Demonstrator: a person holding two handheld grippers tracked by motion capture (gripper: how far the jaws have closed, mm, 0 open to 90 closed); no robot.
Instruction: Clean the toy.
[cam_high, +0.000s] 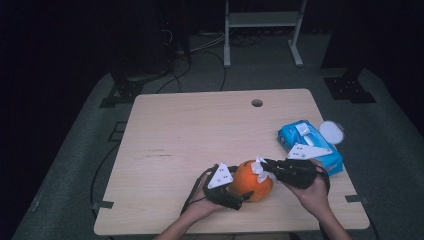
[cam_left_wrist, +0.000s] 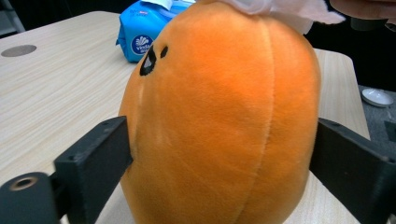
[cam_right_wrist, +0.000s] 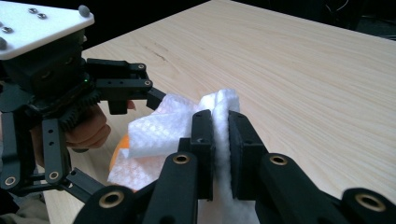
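- The desk is pale wood with a round hole near its far edge; the work sits close to its near edge, right of the middle.
- The blue tissue pack lies by the desk's right edge, just behind the right hand, with a small white lid just beyond that edge at the pack's far end.
- The orange plush pumpkin stands on the desk near the near edge, a small black mark on its side, between the two grippers.
- The left gripper has its jaws set wide, one on each flank of the pumpkin at its base; in the left gripper view the pads rest against the plush with little or no squeeze, so I judge it a loose brace, not a firm grip.
- The right gripper is closed narrow on a white tissue, which drapes over the pumpkin's top.
- The step in hand looks like wiping the pumpkin with the tissue. To do it well, tighten the left jaws until the plush dents a little so it cannot roll, then drag the tissue in short strokes along the top, keeping the pinch firm and the hard jaw tips off the fabric.
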